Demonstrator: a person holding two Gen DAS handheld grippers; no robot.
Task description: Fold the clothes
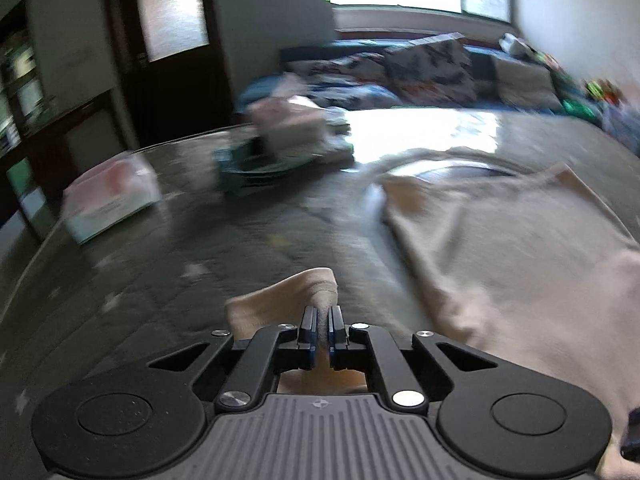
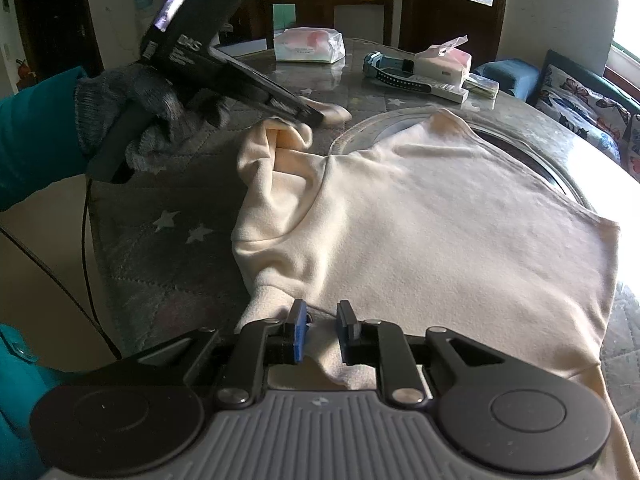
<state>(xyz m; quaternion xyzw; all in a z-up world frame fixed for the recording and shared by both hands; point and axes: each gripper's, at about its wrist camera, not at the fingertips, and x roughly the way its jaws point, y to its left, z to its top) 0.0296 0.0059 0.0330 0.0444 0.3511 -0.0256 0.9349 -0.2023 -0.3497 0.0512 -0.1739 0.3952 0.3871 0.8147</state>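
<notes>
A cream long-sleeved top (image 2: pixel 420 216) lies spread on the grey star-patterned table cover (image 2: pixel 168 240). In the left wrist view, my left gripper (image 1: pixel 320 314) is shut on the cuff of its sleeve (image 1: pixel 288 294), and the body of the top (image 1: pixel 500 248) lies to the right. The right wrist view shows that left gripper (image 2: pixel 318 118) held by a gloved hand (image 2: pixel 120 108), with the sleeve (image 2: pixel 276 152) bunched and lifted under it. My right gripper (image 2: pixel 322 332) sits at the near edge of the top, jaws narrowly apart with a fold of cream fabric pinched between them.
A tissue pack (image 2: pixel 310 46) and a white box beside a blue-grey device (image 2: pixel 416 74) lie at the table's far side. A round glass inset (image 2: pixel 528 152) shows beyond the top. A cable (image 2: pixel 86 240) hangs at the table's left edge. A sofa with cushions (image 1: pixel 420 72) stands behind.
</notes>
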